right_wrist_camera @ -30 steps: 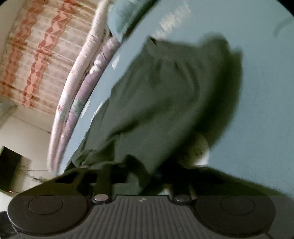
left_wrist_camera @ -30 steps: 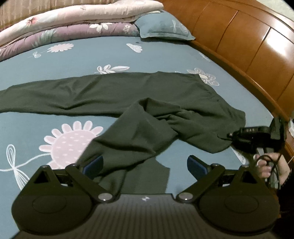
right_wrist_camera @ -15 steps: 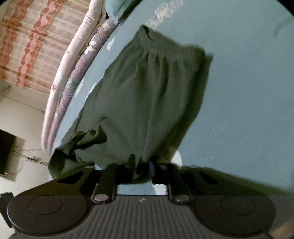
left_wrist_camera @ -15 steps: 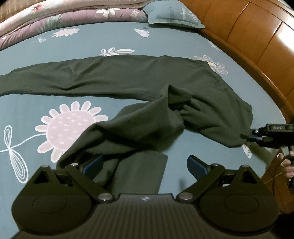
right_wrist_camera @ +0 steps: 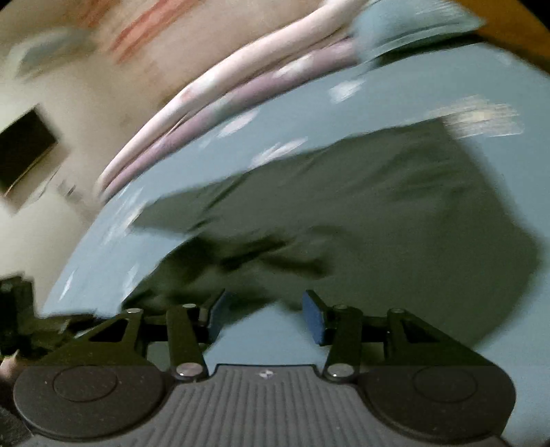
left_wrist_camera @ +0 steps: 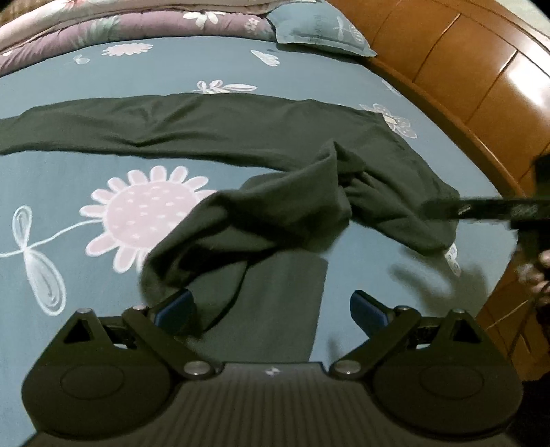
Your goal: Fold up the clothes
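My right tongs (right_wrist_camera: 263, 318) are opening with nothing between them, my left tongs (left_wrist_camera: 271, 307) gape wide around the bunched leg of the dark green trousers (left_wrist_camera: 275, 213) on the blue flowered bedsheet (left_wrist_camera: 86, 285), so I reckon laying that leg straight comes next.

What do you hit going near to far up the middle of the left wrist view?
Left gripper, jaws wide apart → bunched near leg of the dark green trousers → their flat far leg → blue floral bedsheet → purple quilt.
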The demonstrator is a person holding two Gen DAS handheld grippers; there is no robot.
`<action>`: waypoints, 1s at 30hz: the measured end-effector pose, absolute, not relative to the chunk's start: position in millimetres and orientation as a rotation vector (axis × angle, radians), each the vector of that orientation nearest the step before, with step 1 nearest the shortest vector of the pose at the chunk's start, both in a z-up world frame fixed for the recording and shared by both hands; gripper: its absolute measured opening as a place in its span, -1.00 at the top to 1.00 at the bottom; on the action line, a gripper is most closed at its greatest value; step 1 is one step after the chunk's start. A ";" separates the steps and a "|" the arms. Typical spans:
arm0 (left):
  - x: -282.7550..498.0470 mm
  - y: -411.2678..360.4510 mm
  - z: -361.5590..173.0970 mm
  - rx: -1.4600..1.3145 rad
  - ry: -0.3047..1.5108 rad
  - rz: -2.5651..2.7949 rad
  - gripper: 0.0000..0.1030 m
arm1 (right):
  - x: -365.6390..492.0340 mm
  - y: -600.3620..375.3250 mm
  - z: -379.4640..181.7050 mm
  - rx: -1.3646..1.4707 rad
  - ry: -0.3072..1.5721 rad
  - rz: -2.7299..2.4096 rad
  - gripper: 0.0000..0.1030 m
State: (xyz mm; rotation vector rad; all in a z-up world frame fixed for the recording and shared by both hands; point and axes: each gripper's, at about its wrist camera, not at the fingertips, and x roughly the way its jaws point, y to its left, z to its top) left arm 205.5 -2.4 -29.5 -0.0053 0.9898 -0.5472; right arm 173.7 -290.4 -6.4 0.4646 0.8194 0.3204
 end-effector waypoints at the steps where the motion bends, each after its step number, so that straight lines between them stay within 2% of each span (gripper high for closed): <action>1: 203.1 4.1 -28.3 -0.015 0.983 -0.544 -0.89 | 183.5 -273.3 -11.0 0.424 0.850 0.362 0.15; 4: 194.4 27.8 -24.5 -0.043 0.968 -0.526 -0.89 | 212.8 -221.4 -26.7 0.286 0.925 0.457 0.29; 6: 188.7 42.2 -25.1 -0.055 0.962 -0.514 -0.89 | 233.0 -195.7 -33.5 0.215 0.943 0.473 0.30; 15: 180.4 87.7 -43.8 -0.118 0.957 -0.481 -0.89 | 316.5 -141.8 -18.5 0.005 0.911 0.413 0.31; 21: 183.8 95.6 -45.0 -0.116 0.939 -0.503 -0.89 | 368.6 -130.7 -37.9 0.013 0.973 0.341 0.31; 26: 187.9 98.1 -51.2 -0.145 0.953 -0.518 -0.89 | 350.2 -138.7 -20.9 0.076 0.939 0.368 0.27; 30: 194.1 91.8 -59.2 -0.169 0.981 -0.530 -0.89 | 310.7 -149.5 -1.1 0.072 0.913 0.381 0.06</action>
